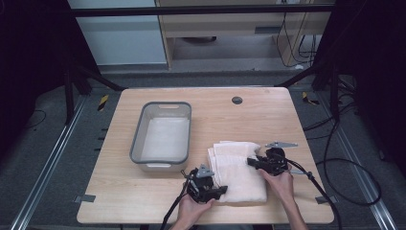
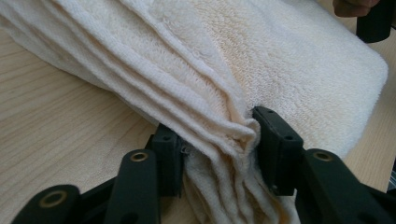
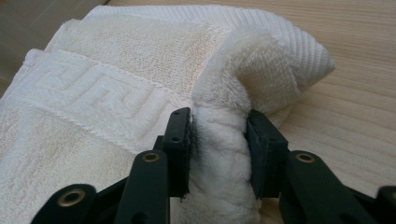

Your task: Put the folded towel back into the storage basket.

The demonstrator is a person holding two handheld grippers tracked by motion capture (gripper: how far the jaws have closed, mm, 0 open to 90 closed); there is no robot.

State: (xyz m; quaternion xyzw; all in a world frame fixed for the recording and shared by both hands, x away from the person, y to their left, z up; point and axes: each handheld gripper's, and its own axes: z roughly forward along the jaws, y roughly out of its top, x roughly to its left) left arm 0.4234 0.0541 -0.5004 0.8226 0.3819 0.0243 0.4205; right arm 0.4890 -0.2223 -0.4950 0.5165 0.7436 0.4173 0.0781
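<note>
A folded cream towel (image 1: 238, 170) lies on the wooden table (image 1: 143, 201) near the front edge, right of centre. My left gripper (image 1: 216, 189) is shut on the towel's layered edge at its near left corner; in the left gripper view the folds (image 2: 219, 135) bunch between the two jaws. My right gripper (image 1: 252, 162) is shut on the towel's right side near the far corner; in the right gripper view a thick roll of towel (image 3: 219, 135) is squeezed between the jaws, with a patterned border band (image 3: 107, 95) to the left.
A grey plastic basin (image 1: 163, 136) stands on the table to the left of the towel, with nothing in it. A small dark round grommet (image 1: 237, 100) sits near the far edge. Cables trail on the floor at the right.
</note>
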